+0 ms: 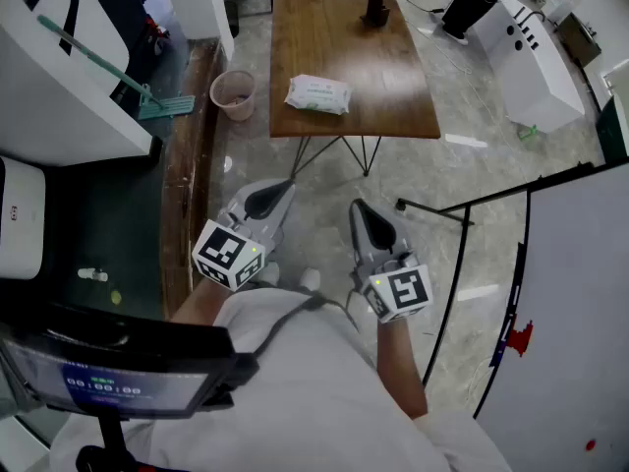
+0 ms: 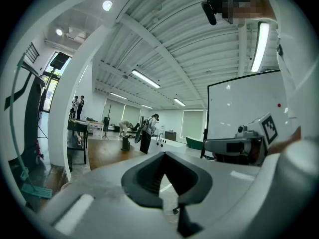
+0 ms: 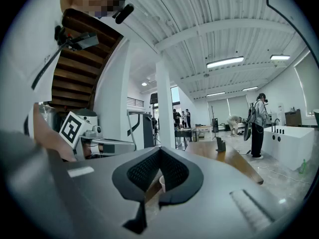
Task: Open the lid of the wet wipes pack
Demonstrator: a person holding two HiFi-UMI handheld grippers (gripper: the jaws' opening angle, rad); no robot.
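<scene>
- Ahead of me, on the wooden table [image 1: 393, 96] near its front left corner, lies the wet wipes pack [image 1: 316, 94], well apart from both tools.
- Left gripper [image 1: 265, 201]: jaws together, nothing between them.
- Right gripper [image 1: 369, 226]: likewise closed and empty.
- The pack's long axis runs across my view, slightly tilted. It sits about midway between my two hands, so neither is plainly nearer.
- Lid: cannot tell its place or state from this range.
- Writing: the green print on the pack is unreadable, and the gripper cubes carry only square markers.
</scene>
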